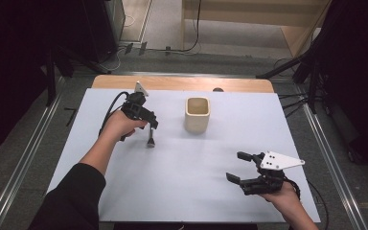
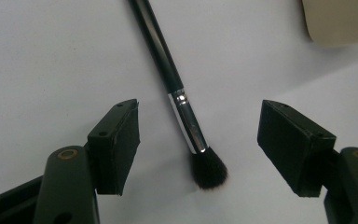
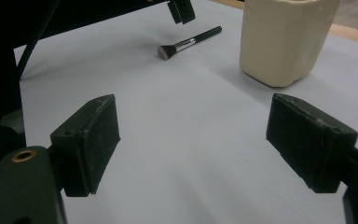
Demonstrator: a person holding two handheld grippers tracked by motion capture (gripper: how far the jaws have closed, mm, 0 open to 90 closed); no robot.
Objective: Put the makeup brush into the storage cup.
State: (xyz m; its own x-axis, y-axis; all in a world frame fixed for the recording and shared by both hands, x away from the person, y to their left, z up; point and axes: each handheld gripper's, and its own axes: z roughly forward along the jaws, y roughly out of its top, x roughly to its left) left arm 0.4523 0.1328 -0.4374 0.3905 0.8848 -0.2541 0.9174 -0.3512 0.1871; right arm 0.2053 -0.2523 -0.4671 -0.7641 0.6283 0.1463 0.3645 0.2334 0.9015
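1. Your left gripper (image 2: 198, 140) is hovering with fingers (image 2: 116, 144) spread open astride the makeup brush (image 2: 186, 119), which is lying ungrasped on the worktop (image 1: 172, 191), left of centre in the high view.
2. Your right gripper (image 1: 239, 167) is waiting lower right, fingers open and empty.
3. Grasping and probably carrying to the cream cup (image 1: 197, 114) are remaining.
4. You are working with one brush, one cup, two grippers.

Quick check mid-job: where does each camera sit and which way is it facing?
High view: above the person's side, looking forward and down on the table; both forearms and tongs show.
Left gripper view: on the left tongs, looking down at the brush lying between open jaws.
Right gripper view: on the right tongs, looking low across the table toward the cup.
All views share the brush and cup.
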